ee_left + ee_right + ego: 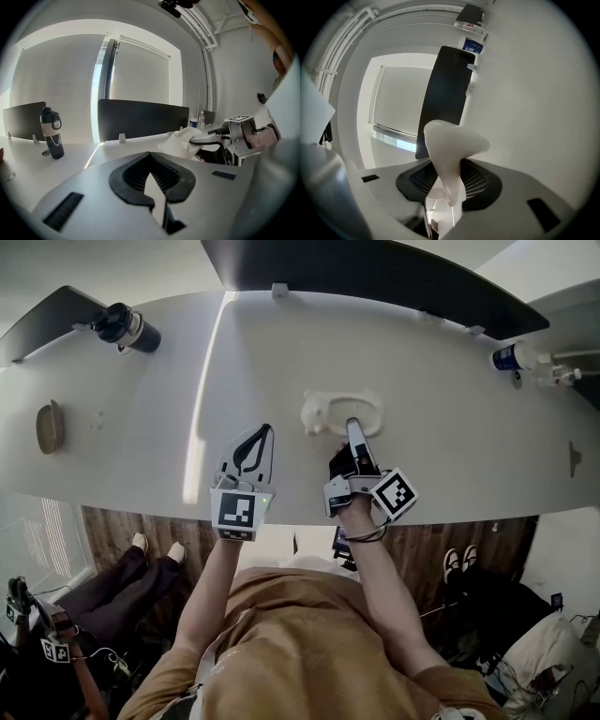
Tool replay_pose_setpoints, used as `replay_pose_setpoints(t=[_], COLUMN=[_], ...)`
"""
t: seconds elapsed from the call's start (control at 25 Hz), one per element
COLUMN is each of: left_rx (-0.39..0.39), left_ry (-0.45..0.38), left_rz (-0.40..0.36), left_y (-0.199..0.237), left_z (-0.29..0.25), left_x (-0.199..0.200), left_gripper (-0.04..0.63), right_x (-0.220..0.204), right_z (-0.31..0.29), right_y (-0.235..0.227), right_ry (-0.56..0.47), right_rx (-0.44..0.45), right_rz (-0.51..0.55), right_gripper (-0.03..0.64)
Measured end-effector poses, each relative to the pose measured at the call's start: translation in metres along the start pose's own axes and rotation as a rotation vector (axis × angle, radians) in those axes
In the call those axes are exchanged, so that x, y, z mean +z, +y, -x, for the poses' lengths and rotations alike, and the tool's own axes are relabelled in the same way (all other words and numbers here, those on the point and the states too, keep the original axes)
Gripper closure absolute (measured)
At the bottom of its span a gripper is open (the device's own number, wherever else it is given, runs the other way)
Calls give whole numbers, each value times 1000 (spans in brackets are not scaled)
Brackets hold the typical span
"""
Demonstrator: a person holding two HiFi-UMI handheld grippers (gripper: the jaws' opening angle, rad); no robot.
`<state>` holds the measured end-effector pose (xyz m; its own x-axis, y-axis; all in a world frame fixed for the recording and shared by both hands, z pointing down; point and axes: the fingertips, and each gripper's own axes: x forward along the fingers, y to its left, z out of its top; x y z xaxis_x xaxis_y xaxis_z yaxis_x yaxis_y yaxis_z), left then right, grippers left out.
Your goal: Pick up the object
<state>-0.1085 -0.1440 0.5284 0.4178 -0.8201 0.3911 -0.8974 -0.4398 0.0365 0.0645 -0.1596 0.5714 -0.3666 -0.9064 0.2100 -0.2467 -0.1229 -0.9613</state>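
A pale, lumpy white object [330, 412] is over the middle of the white table [450, 427]. My right gripper [354, 427] is turned on its side and shut on the object's near edge. In the right gripper view a smooth lobe of the object [451, 143] sticks up between the black pads. In the left gripper view the object [182, 140] shows at the tip of the right gripper [208, 138]. My left gripper [266, 430] hovers to the object's left, apart from it. Its jaws [151, 157] meet at the tips with nothing between them.
A black bottle with a beige band [128, 328] stands at the far left. Dark divider panels [375, 273] line the table's far edge. A small blue-labelled bottle [514, 355] is at the far right. A brown oval thing [50, 426] lies at the left.
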Motion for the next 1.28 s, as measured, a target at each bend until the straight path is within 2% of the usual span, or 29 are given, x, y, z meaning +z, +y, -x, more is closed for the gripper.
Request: replay_pose_setpoints(t=[0.68,0.84,1.28], left_rx=[49,59,69], left_ry=[-46,-60,-125], left_rz=[-30,-9,-12], left_y=[25,28,31], left_z=[17,20,25], left_x=[26,32,59], left_gripper=[589,589,589], right_x=[8,8,13], right_z=[6,7,7], right_y=[35,45,73], right_ry=[-15,-20,-50], right_rx=[71,88,157], right_rz=[30,34,48], right_gripper=[462,462,462])
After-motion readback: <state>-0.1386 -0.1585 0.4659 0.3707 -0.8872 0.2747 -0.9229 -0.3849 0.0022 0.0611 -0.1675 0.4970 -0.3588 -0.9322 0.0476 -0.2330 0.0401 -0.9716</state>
